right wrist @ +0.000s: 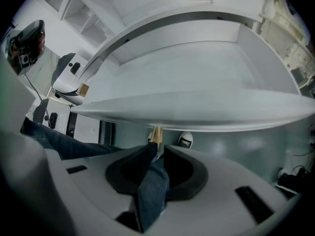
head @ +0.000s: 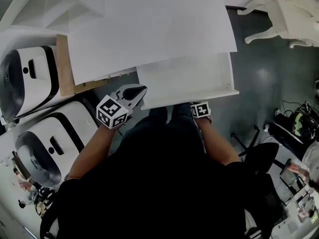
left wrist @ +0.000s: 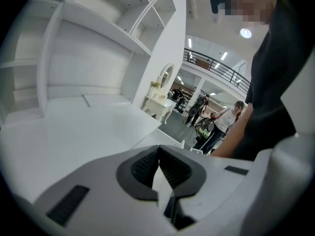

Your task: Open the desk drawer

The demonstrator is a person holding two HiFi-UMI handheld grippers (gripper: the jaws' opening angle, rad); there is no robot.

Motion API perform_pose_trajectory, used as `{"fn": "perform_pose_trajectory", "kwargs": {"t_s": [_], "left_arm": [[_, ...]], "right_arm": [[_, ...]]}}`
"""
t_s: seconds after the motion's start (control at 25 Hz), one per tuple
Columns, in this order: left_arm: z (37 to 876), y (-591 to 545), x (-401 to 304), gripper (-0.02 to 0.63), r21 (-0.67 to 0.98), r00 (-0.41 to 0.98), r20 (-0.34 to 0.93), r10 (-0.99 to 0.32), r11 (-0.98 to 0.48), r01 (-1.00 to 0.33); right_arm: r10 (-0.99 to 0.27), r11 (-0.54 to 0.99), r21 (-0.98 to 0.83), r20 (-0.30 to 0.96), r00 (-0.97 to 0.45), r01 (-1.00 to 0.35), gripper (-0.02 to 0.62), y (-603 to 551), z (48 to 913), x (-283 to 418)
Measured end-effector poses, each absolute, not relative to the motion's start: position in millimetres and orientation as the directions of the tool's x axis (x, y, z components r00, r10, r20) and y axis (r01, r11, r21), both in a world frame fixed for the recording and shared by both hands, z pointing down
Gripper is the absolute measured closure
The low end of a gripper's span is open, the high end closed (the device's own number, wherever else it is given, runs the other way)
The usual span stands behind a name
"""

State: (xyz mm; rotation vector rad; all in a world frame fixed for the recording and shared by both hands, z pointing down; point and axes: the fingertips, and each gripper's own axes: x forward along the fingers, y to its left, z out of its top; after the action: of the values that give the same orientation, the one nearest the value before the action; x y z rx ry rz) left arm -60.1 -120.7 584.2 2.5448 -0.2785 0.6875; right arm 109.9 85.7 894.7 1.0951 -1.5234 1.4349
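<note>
the drawer [head: 185, 78] stands well out; we judge the pull done. under its front edge our right gripper [right wrist: 157, 149] stands slightly parted at the knob [right wrist: 155, 133], not clamping. our left gripper [head: 141, 90], closed and empty, hovers at its left corner. next: draw the right clear.

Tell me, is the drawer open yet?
Mostly, yes. Done: the drawer is pulled out from under the white desk, and its inside shows. In hand: the right claw sits at the small knob under the drawer's front, jaws a little apart, seemingly not squeezing it. The left claw is shut and empty beside the drawer's corner. Left: probably only moving the right claw away.
</note>
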Motion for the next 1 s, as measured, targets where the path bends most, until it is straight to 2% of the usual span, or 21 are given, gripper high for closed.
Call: {"fn": "perform_pose_trajectory", "kwargs": {"t_s": [0.36,0.64,1.0], "left_arm": [[566.3,-130.3,-49.5,0.597,0.381,0.877,0.474,-0.072,-0.882,-0.278],[550.2,-138.0,-47.3,0.597,0.352,0.891,0.449,-0.074,-0.902,-0.252],[528.0,-143.3,-38.7,0.597,0.311,0.907,0.416,-0.065,-0.927,-0.209]], "right_arm": [[-0.14,-0.061,-0.311,0.944,-0.3,-0.948,0.514,101.9,856.8,140.6],[-0.3,-0.162,-0.296,0.924,-0.239,-0.941,0.528,82.3,808.4,170.5],[-0.506,-0.192,-0.278,0.85,-0.148,-0.941,0.538,29.2,730.4,211.8]]}}
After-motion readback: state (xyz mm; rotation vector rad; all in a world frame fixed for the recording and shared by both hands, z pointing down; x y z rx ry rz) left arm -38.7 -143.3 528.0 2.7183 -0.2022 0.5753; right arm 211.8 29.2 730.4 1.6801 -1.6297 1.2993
